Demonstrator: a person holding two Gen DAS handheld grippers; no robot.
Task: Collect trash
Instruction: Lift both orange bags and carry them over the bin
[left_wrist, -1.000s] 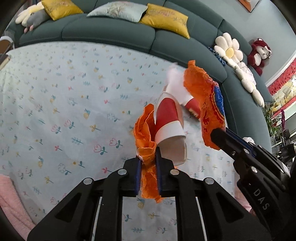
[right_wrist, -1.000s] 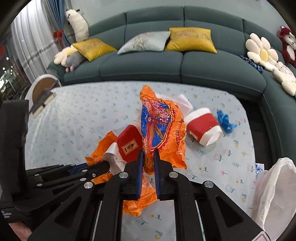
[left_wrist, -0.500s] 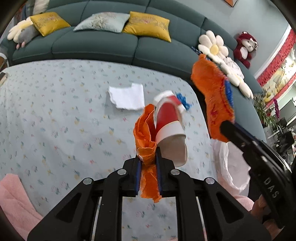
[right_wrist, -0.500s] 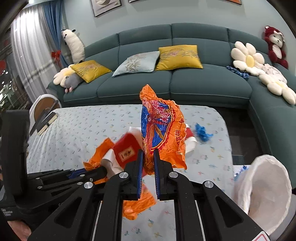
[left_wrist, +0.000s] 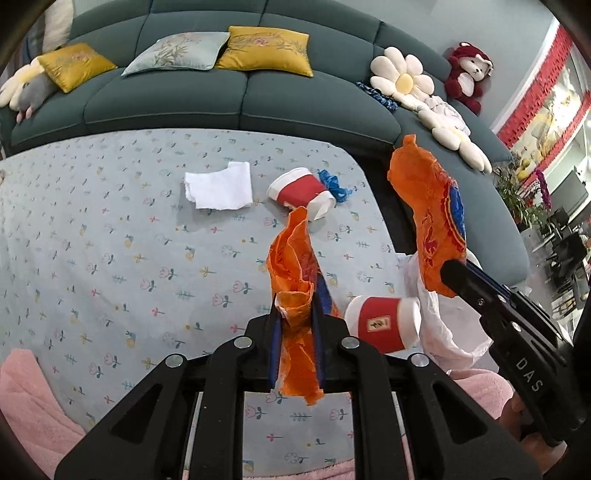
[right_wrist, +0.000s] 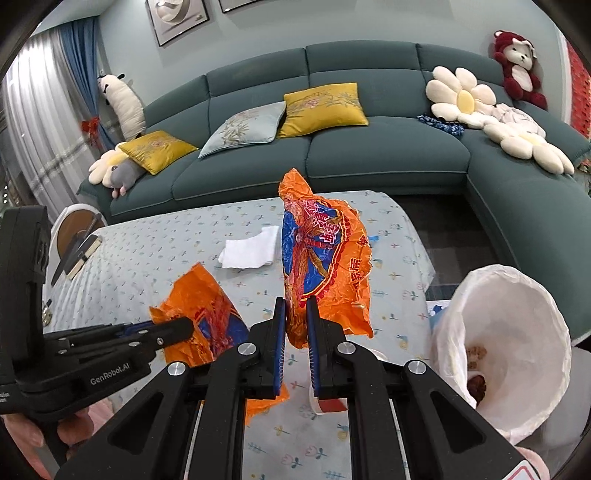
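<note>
My left gripper (left_wrist: 295, 310) is shut on a crumpled orange wrapper (left_wrist: 291, 266), held above the flowered table cloth (left_wrist: 110, 240). A red paper cup (left_wrist: 384, 325) lies on its side just right of that gripper, outside the jaws; I cannot tell whether it rests on anything. My right gripper (right_wrist: 296, 302) is shut on a second orange and blue wrapper (right_wrist: 325, 258), held upright. The right gripper (left_wrist: 448, 269) also shows in the left wrist view, the left gripper (right_wrist: 184, 325) in the right wrist view. An open white bag (right_wrist: 517, 306) hangs to the right.
On the cloth lie a white tissue (left_wrist: 219, 184), another red cup (left_wrist: 299, 188) and a blue scrap (left_wrist: 334, 182). A teal sofa (right_wrist: 369, 155) with cushions curves behind and to the right. Pink fabric (left_wrist: 33, 406) lies at the near edge. A book (right_wrist: 83, 253) sits far left.
Both grippers have risen and swung right with their wrappers. The red cup that stood above the left jaws now lies beside them. The white bag has come closer.
</note>
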